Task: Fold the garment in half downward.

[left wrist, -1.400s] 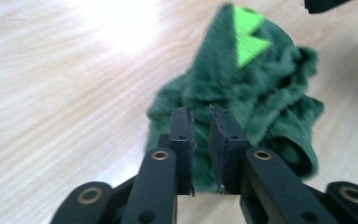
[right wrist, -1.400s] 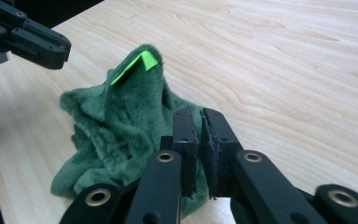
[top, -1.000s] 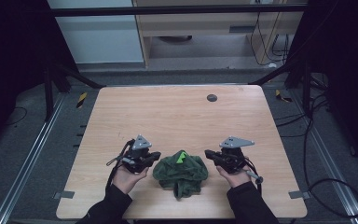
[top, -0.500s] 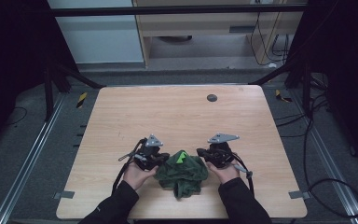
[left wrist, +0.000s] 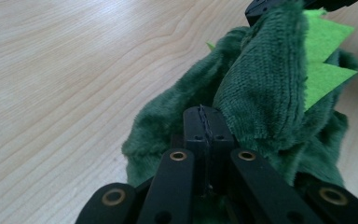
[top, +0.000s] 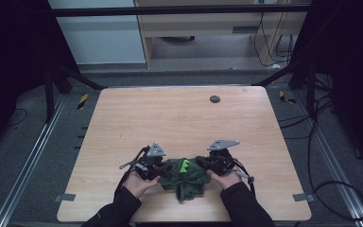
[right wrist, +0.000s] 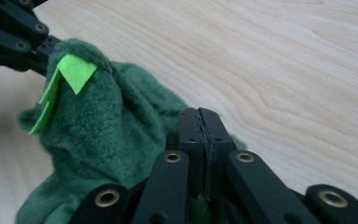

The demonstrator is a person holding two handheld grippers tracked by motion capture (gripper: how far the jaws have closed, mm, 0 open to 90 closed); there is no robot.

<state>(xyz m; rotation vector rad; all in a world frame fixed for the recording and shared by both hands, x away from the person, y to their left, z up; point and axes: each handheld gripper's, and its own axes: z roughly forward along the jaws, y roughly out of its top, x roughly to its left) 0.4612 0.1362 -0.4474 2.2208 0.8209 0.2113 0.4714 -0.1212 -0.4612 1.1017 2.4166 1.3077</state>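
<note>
A dark green plush cloth (top: 184, 176) with bright green felt spikes (top: 185, 165) lies bunched near the table's front edge, between my two grippers. My left gripper (top: 159, 168) touches its left side and my right gripper (top: 203, 164) its right side. In the left gripper view the jaws (left wrist: 208, 116) are shut tight, tips pushed against the raised plush (left wrist: 261, 84), with no fabric seen between them. In the right gripper view the jaws (right wrist: 199, 116) are likewise shut, lying beside the heaped cloth (right wrist: 102, 126). The left gripper (right wrist: 14, 32) shows beyond the heap.
The wooden table (top: 170, 118) carries a small dark round disc (top: 214, 99) near its far edge. Black frame bars and cables stand around the table on the grey floor. Hands and dark sleeves come in over the front edge.
Both grippers have moved inward from either side until they touch the cloth. The cloth is pushed up into a tighter heap between them.
</note>
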